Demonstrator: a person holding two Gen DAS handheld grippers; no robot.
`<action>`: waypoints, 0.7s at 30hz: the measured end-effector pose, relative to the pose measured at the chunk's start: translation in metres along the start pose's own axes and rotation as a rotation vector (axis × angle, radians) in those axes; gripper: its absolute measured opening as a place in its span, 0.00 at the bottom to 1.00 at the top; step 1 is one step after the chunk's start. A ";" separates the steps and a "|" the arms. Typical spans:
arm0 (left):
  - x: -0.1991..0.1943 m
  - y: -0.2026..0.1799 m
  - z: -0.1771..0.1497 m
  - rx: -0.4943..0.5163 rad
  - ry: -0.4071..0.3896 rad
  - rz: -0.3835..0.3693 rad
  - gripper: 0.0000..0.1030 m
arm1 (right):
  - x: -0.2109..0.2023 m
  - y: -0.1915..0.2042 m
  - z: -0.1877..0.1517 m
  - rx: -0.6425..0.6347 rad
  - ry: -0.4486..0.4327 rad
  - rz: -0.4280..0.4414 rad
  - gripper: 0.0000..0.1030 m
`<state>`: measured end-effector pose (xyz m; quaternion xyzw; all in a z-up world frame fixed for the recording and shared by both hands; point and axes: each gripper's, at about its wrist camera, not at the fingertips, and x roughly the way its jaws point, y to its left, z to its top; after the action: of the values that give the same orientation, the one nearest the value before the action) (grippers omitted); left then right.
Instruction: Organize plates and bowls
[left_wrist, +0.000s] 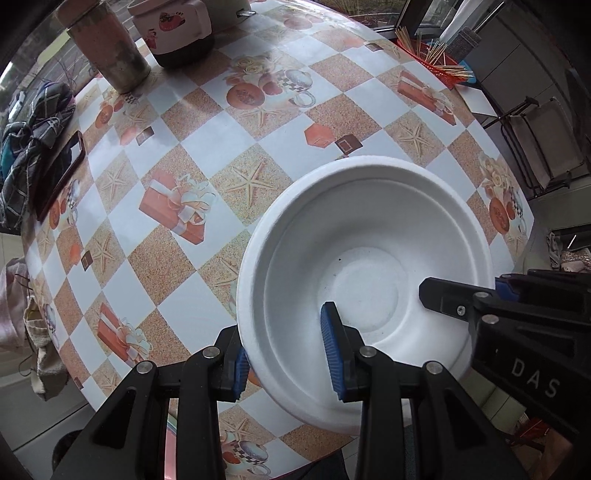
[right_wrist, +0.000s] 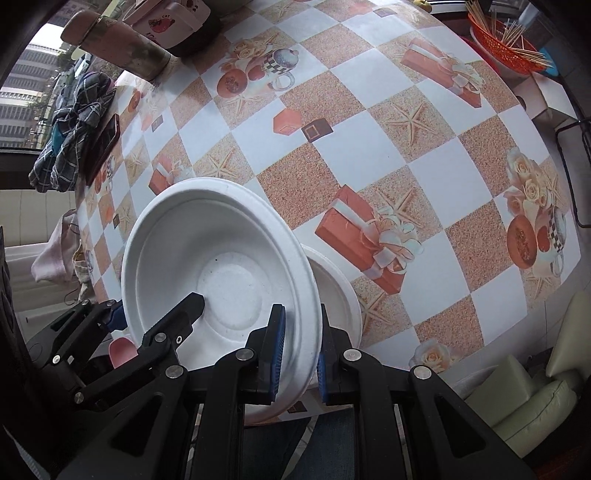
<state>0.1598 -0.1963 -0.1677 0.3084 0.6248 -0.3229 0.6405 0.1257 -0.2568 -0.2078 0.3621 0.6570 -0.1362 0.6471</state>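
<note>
A white foam bowl (left_wrist: 369, 229) hangs above the checked tablecloth, held at two sides of its rim. My left gripper (left_wrist: 286, 356) is shut on the near-left rim, with one blue pad inside the bowl and one outside. My right gripper (left_wrist: 461, 291) pinches the rim on the right. In the right wrist view the bowl (right_wrist: 207, 229) tilts, and the right gripper (right_wrist: 298, 356) is shut on its rim, while the left gripper (right_wrist: 157, 314) grips the far side. A second white dish (right_wrist: 334, 291) lies on the table partly under the bowl.
A tall worn cup (left_wrist: 110, 48) and a pink jar (left_wrist: 173, 29) stand at the table's (left_wrist: 207, 122) far side. A phone (left_wrist: 64, 170) and a plaid cloth (left_wrist: 33, 140) lie at the left edge. An orange basket of sticks (left_wrist: 432, 55) sits far right.
</note>
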 end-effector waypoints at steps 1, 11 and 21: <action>0.002 -0.003 -0.001 0.012 0.008 -0.002 0.36 | 0.002 -0.003 -0.002 0.010 0.003 -0.003 0.17; 0.013 -0.017 -0.006 0.101 0.036 -0.037 0.57 | 0.012 -0.029 -0.018 0.085 0.004 -0.027 0.17; 0.003 0.004 -0.028 0.127 0.026 -0.046 0.77 | 0.011 -0.051 -0.032 0.149 0.006 -0.051 0.89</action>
<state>0.1459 -0.1717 -0.1711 0.3382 0.6182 -0.3724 0.6040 0.0696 -0.2690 -0.2292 0.3927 0.6558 -0.2003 0.6128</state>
